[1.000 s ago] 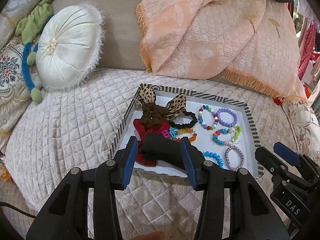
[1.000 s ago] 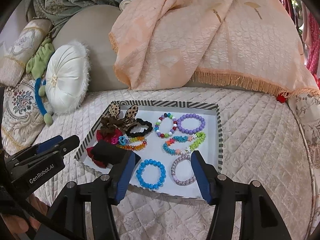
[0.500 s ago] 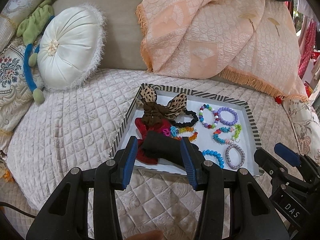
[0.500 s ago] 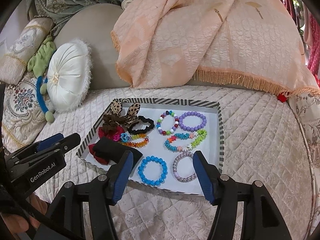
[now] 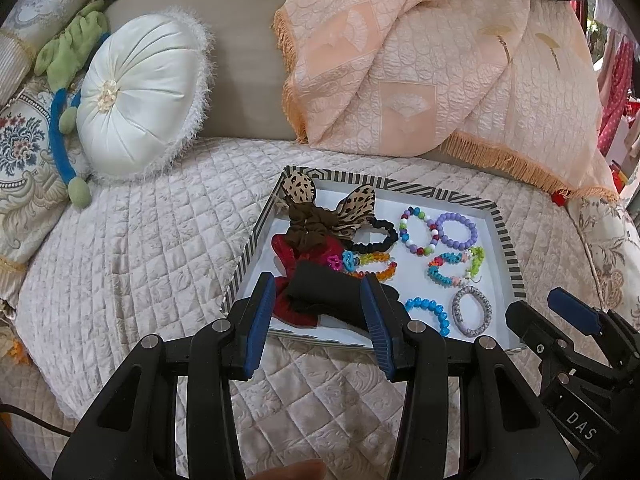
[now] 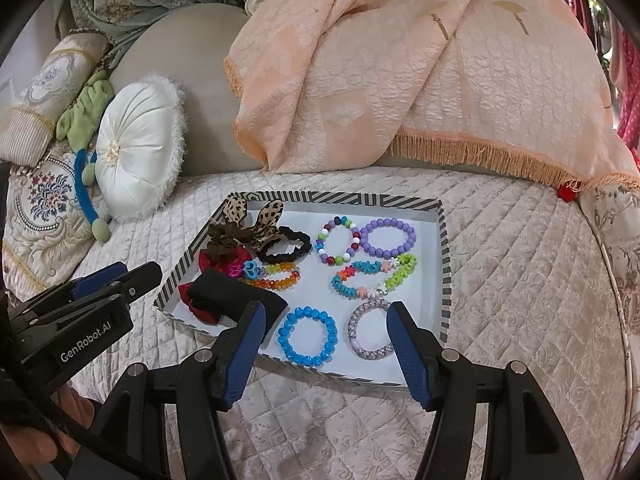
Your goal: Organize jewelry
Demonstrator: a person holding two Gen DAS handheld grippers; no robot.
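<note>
A striped-rim white tray (image 5: 508, 240) (image 6: 444, 264) lies on the quilted bed. It holds hair scrunchies at the left: a black band (image 5: 324, 292) (image 6: 232, 294) on a red one, a brown leopard bow (image 6: 256, 220). Bead bracelets lie at the right: blue (image 6: 307, 336), grey-lilac (image 6: 366, 334), purple (image 6: 387, 238). My left gripper (image 5: 318, 316) is open and empty, hovering just before the tray's near edge over the black band. My right gripper (image 6: 324, 346) is open and empty, over the blue and grey-lilac bracelets.
A round white cushion (image 5: 140, 96) and a green-blue soft toy (image 5: 68, 80) lie at the left. A peach fringed blanket (image 6: 420, 72) drapes over the headboard behind the tray. Quilted bedspread (image 6: 520, 280) surrounds the tray.
Both grippers have drawn back slightly from the tray, which sits a little farther away. Nothing on the tray has moved; both stay open.
</note>
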